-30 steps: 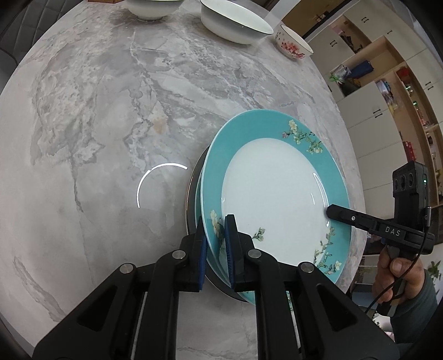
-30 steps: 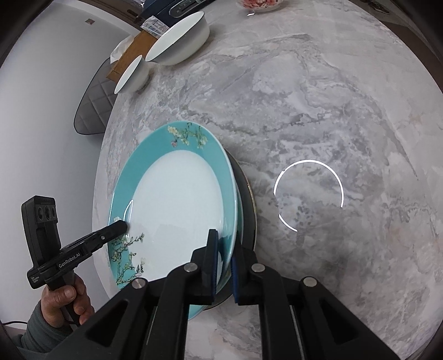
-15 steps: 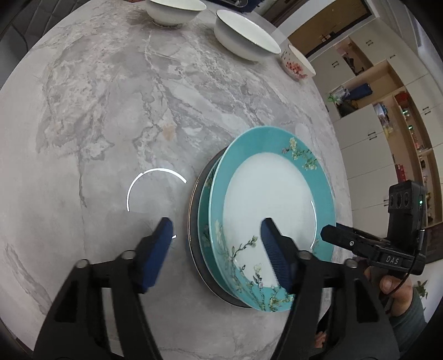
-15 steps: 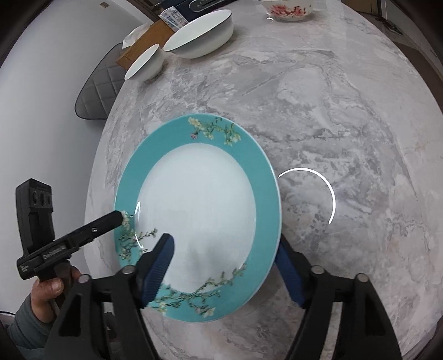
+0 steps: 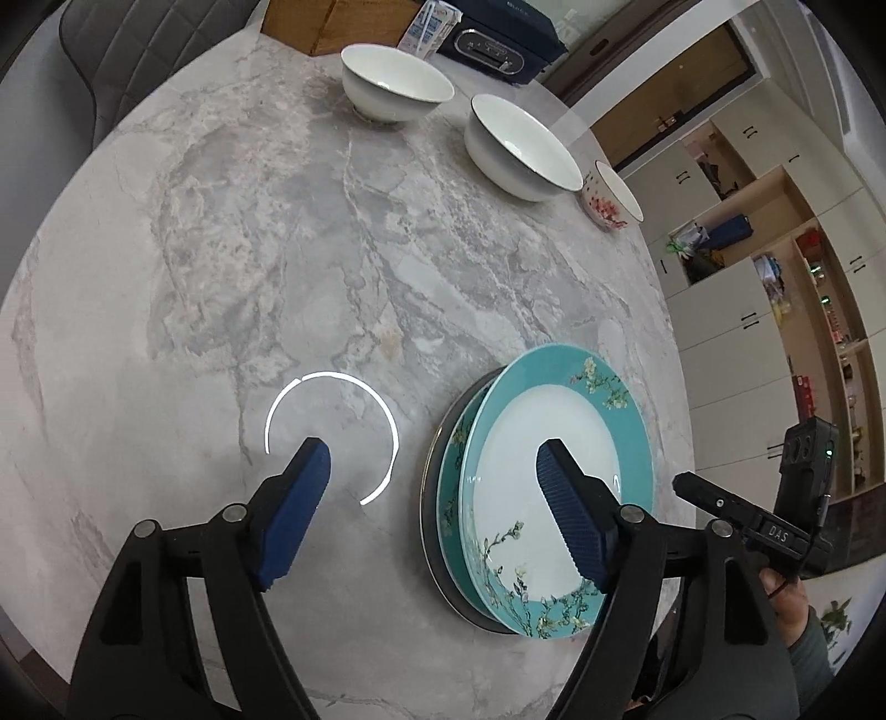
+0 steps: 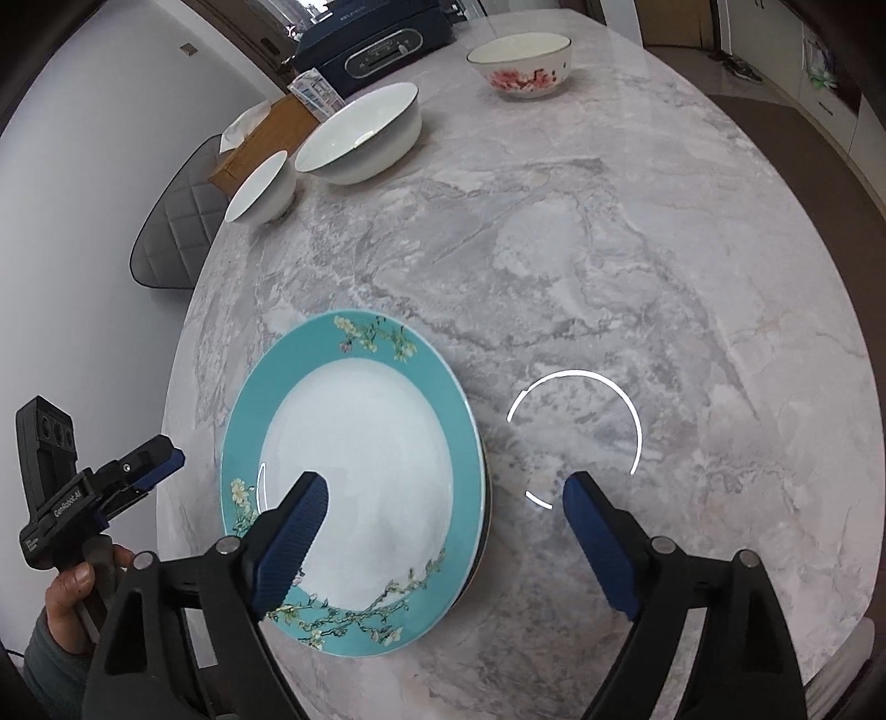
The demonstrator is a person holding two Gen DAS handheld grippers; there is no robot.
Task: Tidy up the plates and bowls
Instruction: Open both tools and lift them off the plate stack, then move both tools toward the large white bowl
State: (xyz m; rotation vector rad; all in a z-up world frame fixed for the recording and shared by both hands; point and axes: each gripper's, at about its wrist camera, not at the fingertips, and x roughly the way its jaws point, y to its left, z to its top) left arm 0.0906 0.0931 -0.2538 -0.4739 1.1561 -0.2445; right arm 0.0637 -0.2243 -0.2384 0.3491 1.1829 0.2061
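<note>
A teal flowered plate (image 5: pixel 554 471) (image 6: pixel 365 459) lies on top of a second teal plate and a dark plate, near the marble table's front edge. My left gripper (image 5: pixel 432 459) hangs above the stack's left rim, its jaws opening, nothing between the pads. My right gripper (image 6: pixel 443 487) hangs over the stack's right rim, its jaws opening too, holding nothing. Each wrist view shows the other gripper at the side: left gripper (image 6: pixel 166 454), right gripper (image 5: pixel 692 487). At the far side stand a small white bowl (image 5: pixel 396 91) (image 6: pixel 260 188), a larger white bowl (image 5: pixel 518 147) (image 6: pixel 360 133) and a floral bowl (image 5: pixel 609 196) (image 6: pixel 520 63).
Behind the bowls sit a cardboard box (image 6: pixel 266 138), a carton (image 5: pixel 429 25) and a dark blue appliance (image 6: pixel 376 41). A grey quilted chair (image 6: pixel 171 232) stands at the table's (image 6: pixel 637 249) far left. Cupboards (image 5: pixel 764 277) line the right wall.
Both grippers were shut on the top teal plate's rim; they have let go, opened wide and lifted away. The plate now lies flat on the stack.
</note>
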